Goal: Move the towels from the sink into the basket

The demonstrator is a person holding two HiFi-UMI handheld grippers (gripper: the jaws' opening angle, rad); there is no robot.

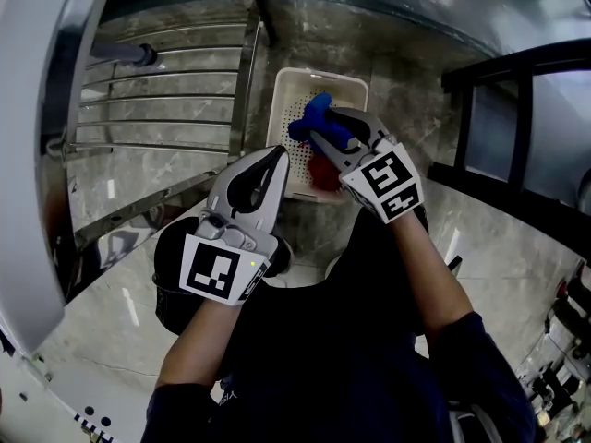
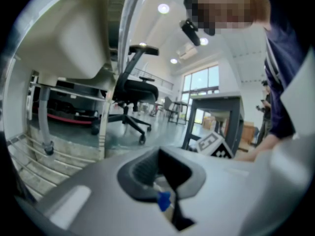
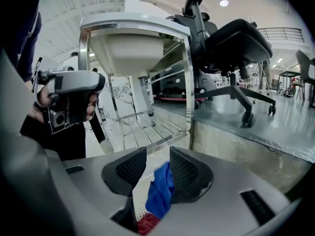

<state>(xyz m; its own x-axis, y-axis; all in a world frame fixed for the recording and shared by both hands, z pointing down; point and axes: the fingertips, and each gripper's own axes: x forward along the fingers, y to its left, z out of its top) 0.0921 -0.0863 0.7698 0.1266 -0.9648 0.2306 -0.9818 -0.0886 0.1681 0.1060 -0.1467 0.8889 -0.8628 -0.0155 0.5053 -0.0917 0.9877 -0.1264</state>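
Note:
A white perforated basket stands on the floor below me, with a red towel lying in it. My right gripper hangs over the basket. Its jaws stand apart, and a blue towel dangles between them. In the right gripper view the blue towel rests against one pad only, above the red towel and the basket; my right gripper is open. My left gripper hovers beside the basket's near left corner, jaws together and empty. The white sink sits high on a chrome stand.
A chrome wire shelf runs under the sink, left of the basket. A black office chair stands on a raised floor behind. A black table frame stands to the right. My left gripper shows at the left of the right gripper view.

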